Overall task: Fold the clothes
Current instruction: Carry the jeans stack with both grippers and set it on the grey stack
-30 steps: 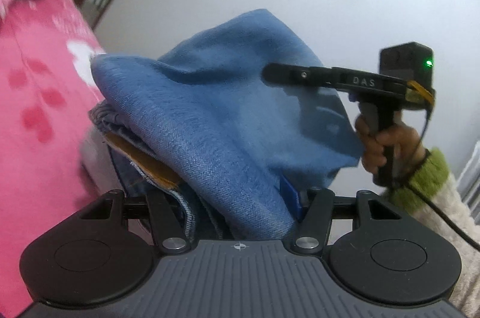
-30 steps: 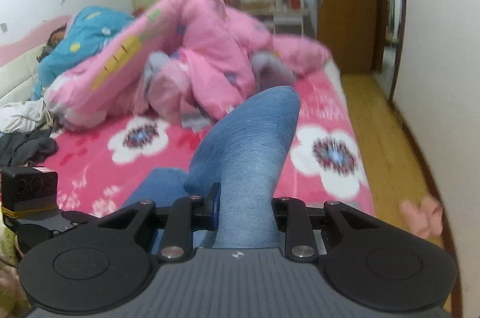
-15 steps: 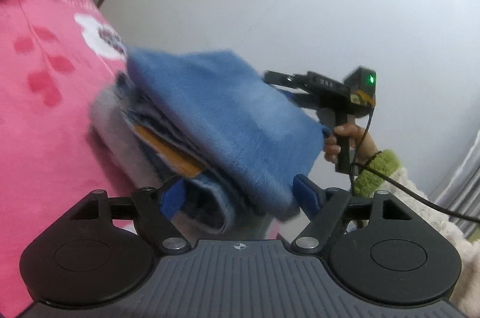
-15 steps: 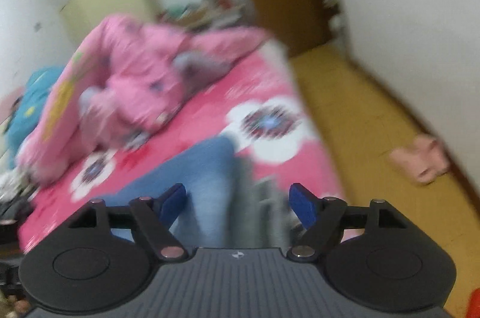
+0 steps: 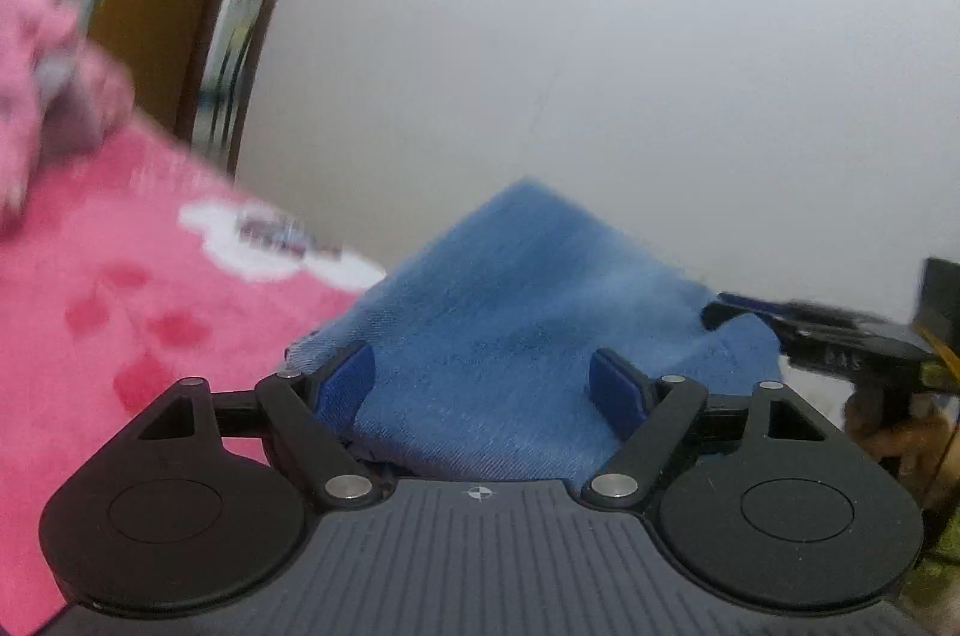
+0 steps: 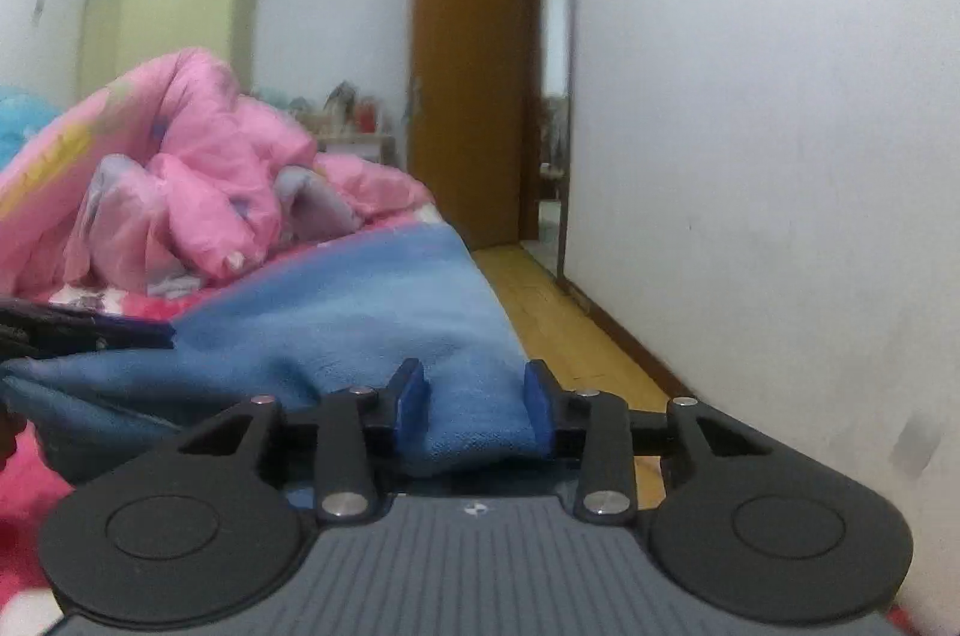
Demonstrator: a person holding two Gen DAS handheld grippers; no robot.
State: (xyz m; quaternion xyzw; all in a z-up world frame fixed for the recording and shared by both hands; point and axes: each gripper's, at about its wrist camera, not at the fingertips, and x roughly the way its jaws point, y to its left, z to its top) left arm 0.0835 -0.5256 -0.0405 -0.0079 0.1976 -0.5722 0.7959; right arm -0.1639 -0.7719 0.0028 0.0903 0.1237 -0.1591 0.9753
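A folded blue denim garment point(image 5: 516, 312) lies on the pink flowered bedspread point(image 5: 120, 324). In the left wrist view my left gripper point(image 5: 480, 372) is low over its near edge. Its jaws are opening, and the cloth lies between the blue pads point(image 5: 615, 387) without being pinched. My right gripper point(image 5: 720, 309) comes in from the right at the garment's far corner. In the right wrist view the right gripper point(image 6: 474, 390) is closing, its pads pressing a fold of the denim point(image 6: 360, 306). The left gripper's fingertips point(image 6: 150, 333) show at the left edge there.
A heap of pink quilt point(image 6: 198, 180) lies further up the bed. The bed's edge drops to a wooden floor point(image 6: 558, 324) beside a white wall point(image 6: 750, 156). A brown door point(image 6: 474, 84) and a pale green wardrobe point(image 6: 168, 30) stand at the far end.
Both grippers have come down with the denim, from held up in the air to lying on the bed. The left jaws have spread apart. The right jaws opened wide, then narrowed onto a fold.
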